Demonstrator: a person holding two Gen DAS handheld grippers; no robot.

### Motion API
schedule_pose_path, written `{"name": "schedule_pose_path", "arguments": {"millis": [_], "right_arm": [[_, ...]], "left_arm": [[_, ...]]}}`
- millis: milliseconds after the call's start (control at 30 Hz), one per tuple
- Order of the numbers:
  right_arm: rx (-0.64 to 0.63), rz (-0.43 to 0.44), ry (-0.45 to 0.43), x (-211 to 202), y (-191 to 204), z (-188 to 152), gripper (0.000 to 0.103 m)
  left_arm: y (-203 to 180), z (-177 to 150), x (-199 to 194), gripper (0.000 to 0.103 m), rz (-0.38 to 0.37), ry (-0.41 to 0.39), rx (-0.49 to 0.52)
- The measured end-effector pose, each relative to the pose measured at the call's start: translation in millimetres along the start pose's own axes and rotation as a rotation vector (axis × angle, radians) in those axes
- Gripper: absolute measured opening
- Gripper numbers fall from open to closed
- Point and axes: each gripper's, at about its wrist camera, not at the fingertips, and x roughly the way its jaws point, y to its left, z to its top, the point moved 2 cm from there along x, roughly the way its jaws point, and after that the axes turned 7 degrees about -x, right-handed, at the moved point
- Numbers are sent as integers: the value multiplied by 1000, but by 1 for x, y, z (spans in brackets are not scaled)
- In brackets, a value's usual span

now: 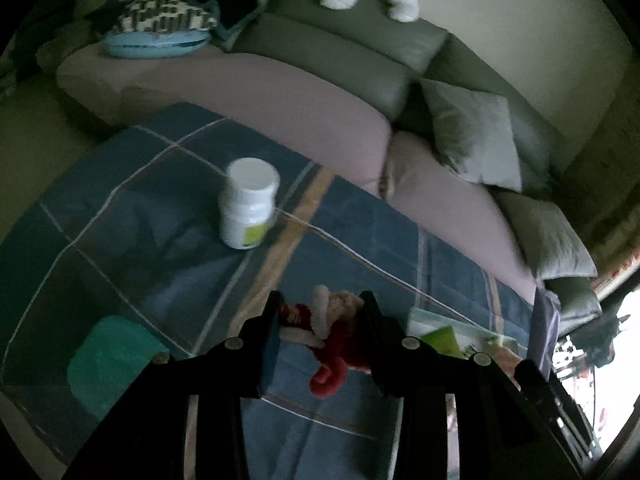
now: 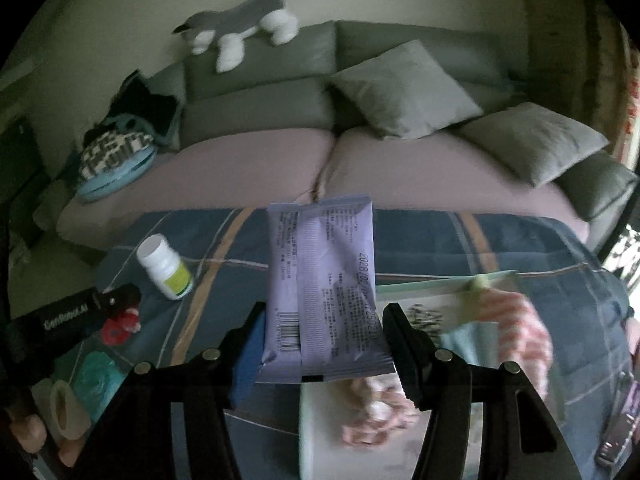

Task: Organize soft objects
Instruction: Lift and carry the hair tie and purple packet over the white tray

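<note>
Lavender soft packet [image 2: 322, 292]: clamped across its lower end by the right gripper [image 2: 324, 344], long axis running away toward the sofa [image 2: 256, 152], above the blanket's sofa-side edge; left gripper [image 1: 320, 320] gripped a red-and-white plush doll [image 1: 332, 340].

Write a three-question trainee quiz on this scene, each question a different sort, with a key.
1. True or false: the right gripper holds a purple packet between its fingers.
2. What does the left gripper grip? A) white bottle B) red plush toy C) grey cushion
3. Fill in: the grey and white plush dog lies on top of the sofa's ____.

Key: 1 true. 2 B, the red plush toy; the white bottle stands on the blue blanket. 3 backrest.
</note>
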Motion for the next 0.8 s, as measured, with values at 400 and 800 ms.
{"name": "schedule_pose_path", "arguments": {"millis": [400, 800], "right_arm": [[120, -132, -39, -48, -67, -15, 61], [215, -206, -34, -68, -115, -31, 61]], "left_arm": [[-60, -31, -8, 39, -133, 51, 145], [-123, -90, 8, 39, -220, 193, 333]]}}
